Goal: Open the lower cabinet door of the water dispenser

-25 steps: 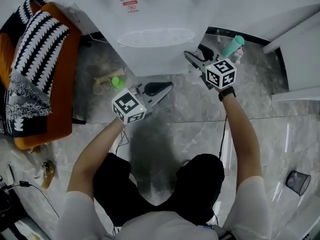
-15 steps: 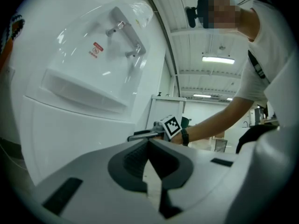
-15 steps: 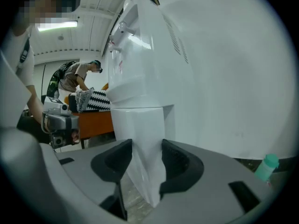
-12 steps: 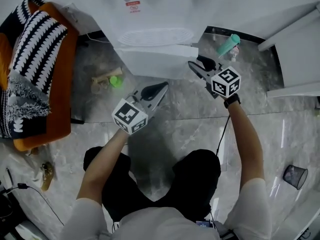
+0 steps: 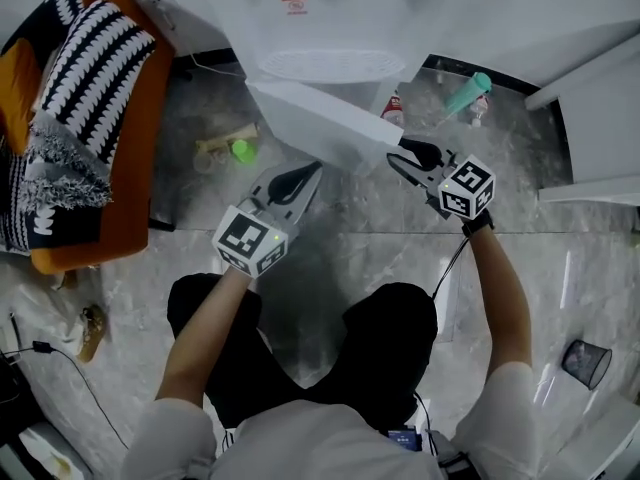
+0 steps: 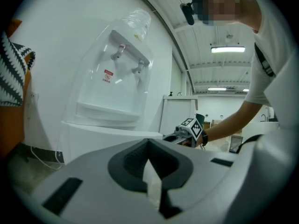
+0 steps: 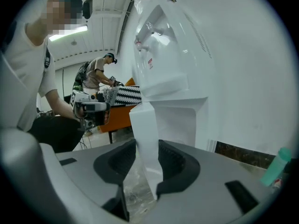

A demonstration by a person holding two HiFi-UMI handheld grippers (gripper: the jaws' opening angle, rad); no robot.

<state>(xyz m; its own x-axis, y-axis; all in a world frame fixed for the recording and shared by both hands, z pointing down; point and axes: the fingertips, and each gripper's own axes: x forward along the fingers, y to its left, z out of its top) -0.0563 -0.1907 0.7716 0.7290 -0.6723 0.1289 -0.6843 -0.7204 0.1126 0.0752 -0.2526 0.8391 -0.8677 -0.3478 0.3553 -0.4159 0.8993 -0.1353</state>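
The lower cabinet door [image 5: 320,118] at the foot of the water dispenser [image 5: 330,28] is partly open. The right tool [image 5: 405,154], its jaws just closing, pinches the door's edge; the left tool [image 5: 303,176] is closed, empty. The door must swing wider.
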